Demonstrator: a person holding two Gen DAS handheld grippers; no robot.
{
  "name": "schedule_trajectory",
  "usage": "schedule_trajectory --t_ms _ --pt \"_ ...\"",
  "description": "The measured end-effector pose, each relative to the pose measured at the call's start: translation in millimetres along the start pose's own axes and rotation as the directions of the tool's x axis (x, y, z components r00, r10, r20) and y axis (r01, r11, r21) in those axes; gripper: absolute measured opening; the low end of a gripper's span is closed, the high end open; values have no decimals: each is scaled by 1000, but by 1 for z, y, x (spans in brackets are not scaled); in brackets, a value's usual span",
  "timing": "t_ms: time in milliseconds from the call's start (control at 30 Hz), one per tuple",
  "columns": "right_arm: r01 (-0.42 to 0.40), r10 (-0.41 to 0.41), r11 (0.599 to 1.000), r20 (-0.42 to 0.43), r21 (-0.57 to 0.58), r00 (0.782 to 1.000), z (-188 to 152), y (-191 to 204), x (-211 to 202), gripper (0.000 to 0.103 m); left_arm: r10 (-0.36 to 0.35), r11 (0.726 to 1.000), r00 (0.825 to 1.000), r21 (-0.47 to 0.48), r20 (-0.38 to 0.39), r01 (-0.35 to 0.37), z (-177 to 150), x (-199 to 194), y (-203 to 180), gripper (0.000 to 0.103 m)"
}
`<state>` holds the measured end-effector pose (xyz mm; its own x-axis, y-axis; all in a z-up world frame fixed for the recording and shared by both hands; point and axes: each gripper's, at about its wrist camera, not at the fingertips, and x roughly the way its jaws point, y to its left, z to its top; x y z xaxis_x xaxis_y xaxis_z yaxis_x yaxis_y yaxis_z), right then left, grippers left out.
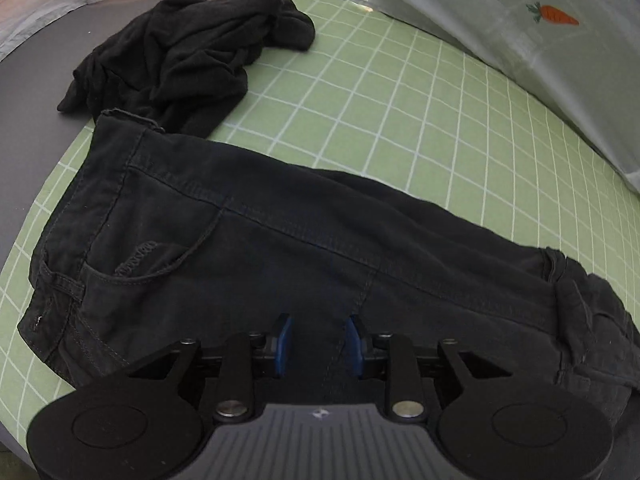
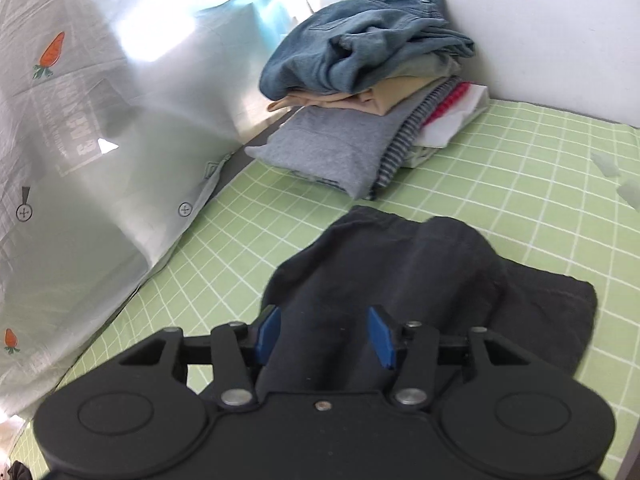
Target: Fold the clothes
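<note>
Black trousers point(image 1: 248, 240) lie spread flat across the green checked mat point(image 1: 400, 112) in our left wrist view, waistband and pocket to the left, legs running off to the right. Our left tool point(image 1: 318, 344) hangs just above the trouser cloth, its blue pads point(image 1: 283, 344) set apart with nothing caught between them. Beyond the waistband a crumpled black garment point(image 1: 192, 56) sits partly on the mat and partly on the grey tabletop point(image 1: 36, 92). A translucent sheet with a carrot print point(image 1: 554, 15) rises along the far right.

In our right wrist view, the trouser legs point(image 2: 420, 280) bulge up from the mat point(image 2: 520, 184) directly ahead. Our right tool point(image 2: 324, 334) has its blue pads point(image 2: 382, 336) wide, straddling a ridge of the dark cloth; we cannot tell whether they press it. Further back, against the white wall, a stack of folded clothes point(image 2: 360, 120) stands with blue jeans point(image 2: 360, 40) on top.
</note>
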<state>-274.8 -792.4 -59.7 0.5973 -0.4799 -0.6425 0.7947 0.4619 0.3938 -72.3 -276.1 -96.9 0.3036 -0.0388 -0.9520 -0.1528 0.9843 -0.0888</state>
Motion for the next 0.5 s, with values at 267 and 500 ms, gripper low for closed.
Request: schedule_trajectory --t_ms 267,500 --pt "67 -52 990 -118 124 992 -12 -59 24 25 73 970 997 233 19 -76 -19 9 -46 66" --pt "137 -126 989 -162 60 979 -20 -32 58 48 50 970 999 239 -14 -45 -13 16 -43 80"
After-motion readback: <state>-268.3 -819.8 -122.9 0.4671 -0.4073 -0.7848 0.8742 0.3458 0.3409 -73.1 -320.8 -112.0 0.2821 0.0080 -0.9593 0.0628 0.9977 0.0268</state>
